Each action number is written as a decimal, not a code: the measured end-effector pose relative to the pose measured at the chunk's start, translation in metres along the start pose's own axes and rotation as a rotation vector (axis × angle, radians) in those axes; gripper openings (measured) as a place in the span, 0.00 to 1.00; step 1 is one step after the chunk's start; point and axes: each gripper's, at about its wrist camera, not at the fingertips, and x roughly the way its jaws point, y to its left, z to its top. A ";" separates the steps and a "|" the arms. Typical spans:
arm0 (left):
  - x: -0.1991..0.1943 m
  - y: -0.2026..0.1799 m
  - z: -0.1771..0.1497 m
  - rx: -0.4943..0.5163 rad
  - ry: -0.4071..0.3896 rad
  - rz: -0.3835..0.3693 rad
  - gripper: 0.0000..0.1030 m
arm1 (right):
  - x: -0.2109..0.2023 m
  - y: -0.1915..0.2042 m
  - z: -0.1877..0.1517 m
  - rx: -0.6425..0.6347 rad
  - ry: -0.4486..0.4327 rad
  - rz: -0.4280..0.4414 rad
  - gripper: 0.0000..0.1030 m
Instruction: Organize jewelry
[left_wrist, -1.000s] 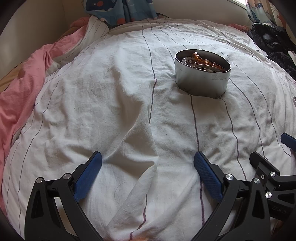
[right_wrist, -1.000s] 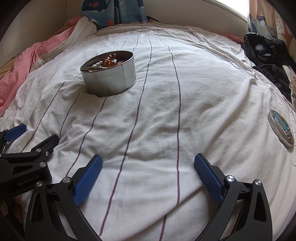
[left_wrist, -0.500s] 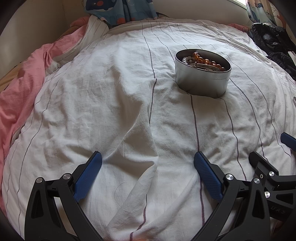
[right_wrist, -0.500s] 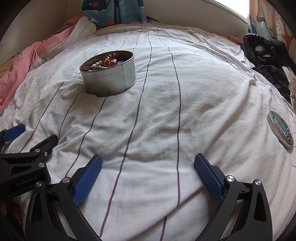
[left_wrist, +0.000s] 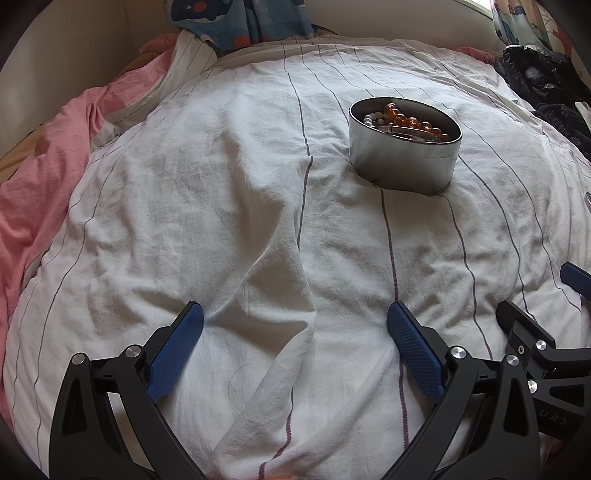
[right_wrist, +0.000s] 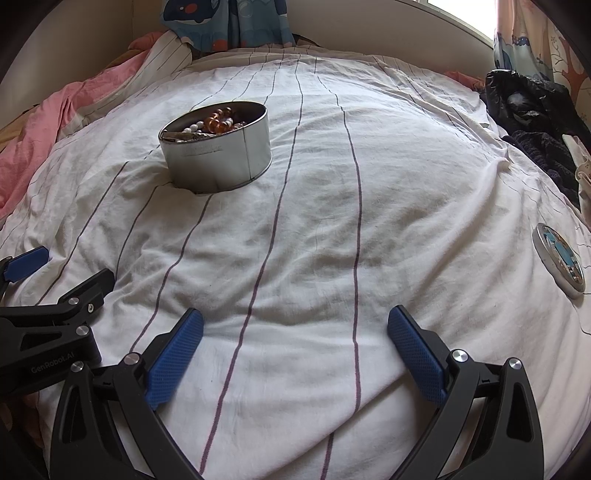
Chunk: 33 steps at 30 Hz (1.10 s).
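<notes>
A round silver tin (left_wrist: 404, 162) stands on the white striped bedsheet (left_wrist: 221, 206), holding amber beads (left_wrist: 413, 120), white pearls and a metal piece. It also shows in the right wrist view (right_wrist: 221, 155). The tin's lid (right_wrist: 559, 260) lies flat at the right edge of the bed. My left gripper (left_wrist: 295, 328) is open and empty, low over the near sheet. My right gripper (right_wrist: 295, 328) is open and empty, beside the left one, well short of the tin.
A pink blanket (left_wrist: 44, 177) bunches at the left. Dark clothing (right_wrist: 535, 110) lies at the far right. A blue patterned cloth (right_wrist: 229, 22) hangs at the bed's far end. The left gripper's body (right_wrist: 48, 332) shows at the lower left of the right wrist view.
Both grippers have drifted very slightly; the tin and the lid have not moved. Both jaws have stayed open.
</notes>
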 end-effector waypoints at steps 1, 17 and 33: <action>0.000 0.000 -0.001 0.000 0.000 0.000 0.93 | 0.000 0.000 0.000 0.000 0.000 0.000 0.93; -0.017 0.004 -0.017 -0.003 -0.031 0.017 0.93 | -0.002 -0.002 0.000 -0.004 -0.001 -0.009 0.93; -0.017 0.009 -0.018 -0.019 -0.041 -0.012 0.93 | 0.003 -0.011 0.002 0.001 0.006 -0.007 0.93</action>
